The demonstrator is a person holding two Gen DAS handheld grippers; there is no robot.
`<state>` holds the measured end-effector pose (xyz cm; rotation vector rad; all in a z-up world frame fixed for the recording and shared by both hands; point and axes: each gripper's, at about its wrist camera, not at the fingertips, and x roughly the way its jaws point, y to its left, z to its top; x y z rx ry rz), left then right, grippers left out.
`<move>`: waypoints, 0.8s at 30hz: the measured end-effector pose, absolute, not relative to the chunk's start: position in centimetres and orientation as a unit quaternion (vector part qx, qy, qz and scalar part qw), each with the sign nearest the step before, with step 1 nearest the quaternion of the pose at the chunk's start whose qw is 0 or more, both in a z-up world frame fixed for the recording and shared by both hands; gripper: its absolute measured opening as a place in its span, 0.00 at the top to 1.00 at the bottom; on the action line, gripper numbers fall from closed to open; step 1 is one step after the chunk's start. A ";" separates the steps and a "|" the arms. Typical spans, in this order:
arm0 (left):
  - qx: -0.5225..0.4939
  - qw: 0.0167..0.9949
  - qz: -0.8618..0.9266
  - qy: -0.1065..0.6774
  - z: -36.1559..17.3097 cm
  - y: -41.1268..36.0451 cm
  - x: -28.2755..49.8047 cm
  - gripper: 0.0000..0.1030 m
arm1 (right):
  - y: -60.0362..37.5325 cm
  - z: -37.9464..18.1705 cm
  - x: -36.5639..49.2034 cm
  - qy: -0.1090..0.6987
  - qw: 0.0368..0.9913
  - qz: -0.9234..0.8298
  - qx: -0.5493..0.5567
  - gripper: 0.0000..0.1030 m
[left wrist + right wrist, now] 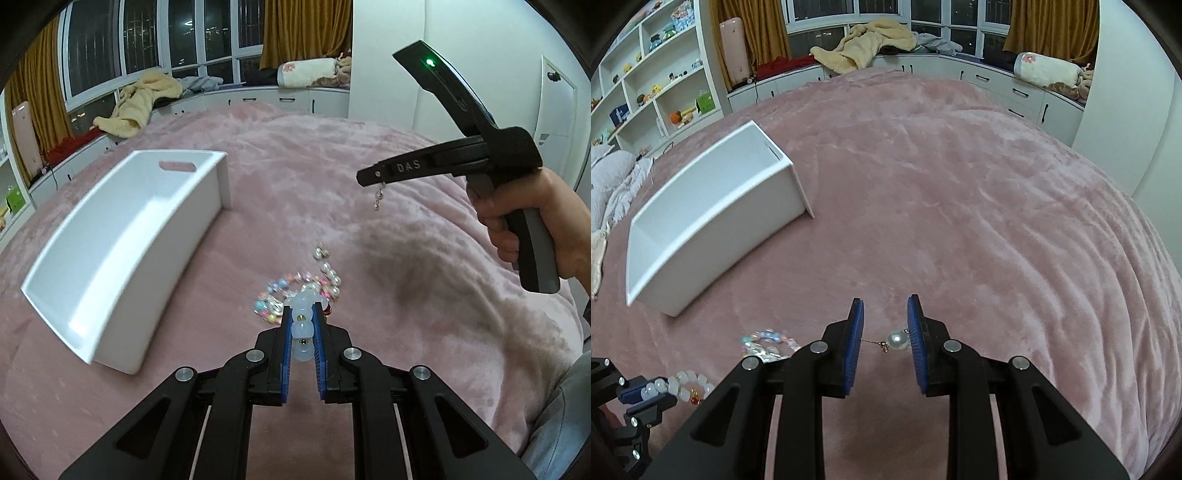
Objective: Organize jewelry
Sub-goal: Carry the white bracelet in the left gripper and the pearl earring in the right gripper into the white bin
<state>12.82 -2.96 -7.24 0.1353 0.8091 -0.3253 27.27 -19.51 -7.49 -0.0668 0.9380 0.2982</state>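
Observation:
My left gripper (302, 322) is shut on a milky white bead bracelet (303, 332), low over the pink bedspread; the same gripper (646, 393) and bracelet (689, 382) show at the bottom left of the right wrist view. Just beyond lie a colourful bead bracelet (275, 291), a pearl strand (332, 277) and a small silver piece (320, 252). My right gripper (885, 325) holds a pearl earring (897, 339) spanning its pads by its pin. In the left wrist view it (364, 177) hovers high at the right with the earring (378, 197) dangling. A white open box (122, 236) sits at the left.
The pink bedspread (960, 184) covers the whole bed. The white box also shows in the right wrist view (713, 218). White shelves (657, 74) stand at the far left. A window seat with a yellow blanket (871, 40) runs along the back.

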 end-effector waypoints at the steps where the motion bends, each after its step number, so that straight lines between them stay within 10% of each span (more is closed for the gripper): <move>1: 0.067 0.906 -0.155 0.388 -6.7 -2.7 12.9 0.85 | -19.5 -7.1 27.2 0.450 0.881 0.143 -0.026 0.76; 24: 0.066 0.930 -0.065 0.355 -1.9 5.8 15.3 0.85 | -8.7 -2.5 30.2 0.428 0.882 0.193 -0.042 0.76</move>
